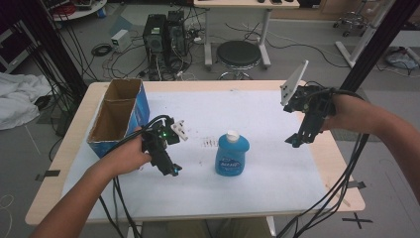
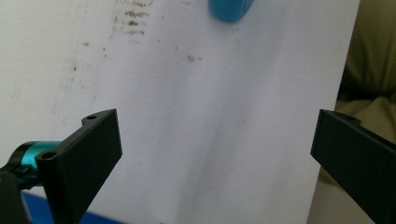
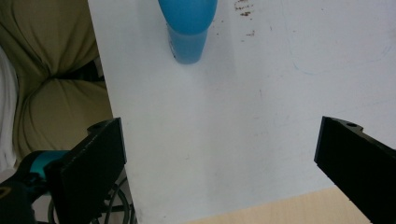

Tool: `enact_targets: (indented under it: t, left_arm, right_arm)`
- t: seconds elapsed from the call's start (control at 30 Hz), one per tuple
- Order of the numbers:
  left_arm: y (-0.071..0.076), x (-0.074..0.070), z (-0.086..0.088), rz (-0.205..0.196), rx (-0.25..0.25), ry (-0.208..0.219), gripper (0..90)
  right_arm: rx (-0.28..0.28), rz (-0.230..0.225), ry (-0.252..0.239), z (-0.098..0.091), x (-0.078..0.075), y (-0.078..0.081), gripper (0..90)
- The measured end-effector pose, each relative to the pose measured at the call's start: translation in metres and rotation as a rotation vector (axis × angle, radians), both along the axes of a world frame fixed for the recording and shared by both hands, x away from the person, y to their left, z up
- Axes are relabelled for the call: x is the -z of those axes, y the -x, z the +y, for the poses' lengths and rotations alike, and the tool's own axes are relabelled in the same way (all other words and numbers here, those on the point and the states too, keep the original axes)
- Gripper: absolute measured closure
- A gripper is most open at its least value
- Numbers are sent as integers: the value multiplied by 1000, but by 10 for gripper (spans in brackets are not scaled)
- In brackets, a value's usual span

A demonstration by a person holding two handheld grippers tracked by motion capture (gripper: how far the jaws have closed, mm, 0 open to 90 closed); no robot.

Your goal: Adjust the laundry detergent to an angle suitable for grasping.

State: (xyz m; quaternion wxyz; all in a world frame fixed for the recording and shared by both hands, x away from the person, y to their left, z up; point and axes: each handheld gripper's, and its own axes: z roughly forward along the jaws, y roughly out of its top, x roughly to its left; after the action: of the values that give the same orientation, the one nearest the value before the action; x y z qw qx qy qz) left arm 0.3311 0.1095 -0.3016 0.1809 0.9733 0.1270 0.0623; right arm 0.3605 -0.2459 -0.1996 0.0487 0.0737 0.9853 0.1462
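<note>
A blue plastic bottle [image 1: 232,155] with a white cap stands upright near the middle of the white sheet [image 1: 277,168]. My left gripper [image 1: 171,169] hovers to the bottle's left, pointing down at the sheet, jaws wide apart and empty. In the left gripper view only the bottle's base [image 2: 229,8] shows at the top edge. My right gripper [image 1: 295,140] hangs to the bottle's right, also open with nothing between its jaws. The right gripper view has the bottle [image 3: 187,29] at the top, well beyond the jaws.
An open cardboard box with blue sides [image 1: 119,115] stands at the table's left rear. Dark smudges [image 1: 209,143] mark the sheet left of the bottle. Cables trail off the table's front edge. Computer towers [image 1: 164,39] and a stool [image 1: 239,53] stand on the floor behind.
</note>
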Motion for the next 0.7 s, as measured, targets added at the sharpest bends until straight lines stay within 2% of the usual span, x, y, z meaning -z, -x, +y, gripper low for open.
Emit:
enact_targets:
  t: [0.17,0.4,0.7]
  left_arm:
    - [1,-1,1,9,21,-41,19]
    - [-4,2,7,24,-2,-42,19]
    - [-2,2,8,16,26,-17,19]
  right_arm:
    - [7,5,0,-2,1,-5,11]
    - [3,8,2,-3,3,-10,11]
    - [33,11,11,-10,10,-29,11]
